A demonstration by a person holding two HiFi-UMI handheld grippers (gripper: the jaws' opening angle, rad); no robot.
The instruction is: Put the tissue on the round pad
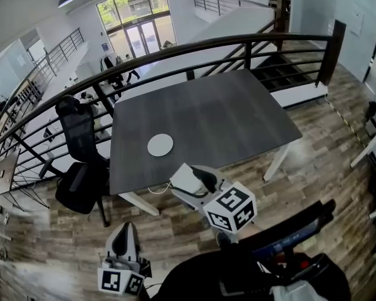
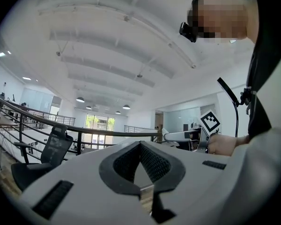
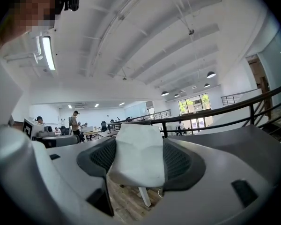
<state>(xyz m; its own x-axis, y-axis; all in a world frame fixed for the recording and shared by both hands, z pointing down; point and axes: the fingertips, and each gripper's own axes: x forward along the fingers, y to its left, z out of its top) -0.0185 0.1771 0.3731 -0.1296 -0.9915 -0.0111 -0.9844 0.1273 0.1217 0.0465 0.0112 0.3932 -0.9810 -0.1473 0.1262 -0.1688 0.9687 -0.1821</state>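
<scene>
**At the near edge of the tabletop: tissue in the grip, not yet placed**

Closest to us, low at our left side, the left gripper points up and away from the work. Its fingers are closed on each other and there is nothing between them. It has no part in the task at this moment.

A little further, the right gripper hangs about over the near edge of the tabletop. Its fingers are clamped on the tissue. The tissue looks like a white, folded wad with soft creases. It fills the space between the two pads and stands up above them.

Beyond the gripper, the round pad lies flat on the dark tabletop, pale and bare, near the tissue but clearly apart from it. We judge that the pick-up is done. What is left is to carry the tissue forward and a little to the left, lower it on the pad and open the fingers.

Further back we see an office chair at the left of the tabletop and a dark railing behind it.
</scene>
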